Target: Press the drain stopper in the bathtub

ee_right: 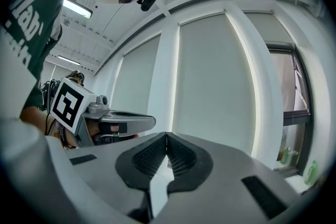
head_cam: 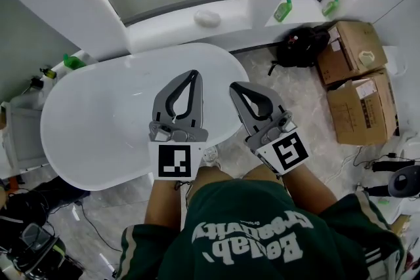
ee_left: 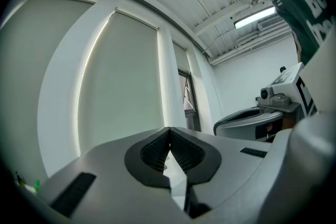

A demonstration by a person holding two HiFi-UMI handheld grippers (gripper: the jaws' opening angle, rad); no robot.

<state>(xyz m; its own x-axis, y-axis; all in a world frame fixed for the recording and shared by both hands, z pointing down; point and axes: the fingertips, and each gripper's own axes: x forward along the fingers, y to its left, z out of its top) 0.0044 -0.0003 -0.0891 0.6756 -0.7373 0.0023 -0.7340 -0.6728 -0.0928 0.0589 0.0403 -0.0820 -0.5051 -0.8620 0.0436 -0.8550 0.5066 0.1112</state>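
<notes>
A white oval bathtub (head_cam: pixel 79 141) fills the left middle of the head view. A small pale fitting (head_cam: pixel 136 94) shows inside it; I cannot tell whether it is the drain stopper. My left gripper (head_cam: pixel 194 74) hangs over the tub's near right end, level, its jaws meeting at the tips with nothing between them. My right gripper (head_cam: pixel 233 86) is beside it, over the tub's right rim, also shut and empty. The left gripper view shows the left gripper (ee_left: pixel 169 129) closed against window blinds. The right gripper view shows the same of the right gripper (ee_right: pixel 167 135).
Two cardboard boxes (head_cam: pixel 353 49) (head_cam: pixel 362 109) and a black bag (head_cam: pixel 302 46) sit on the floor at right. Green bottles (head_cam: pixel 283 10) (head_cam: pixel 330 7) stand on the window sill, and a white lump (head_cam: pixel 207 18) lies on the ledge behind the tub. Cables and gear lie at the lower left.
</notes>
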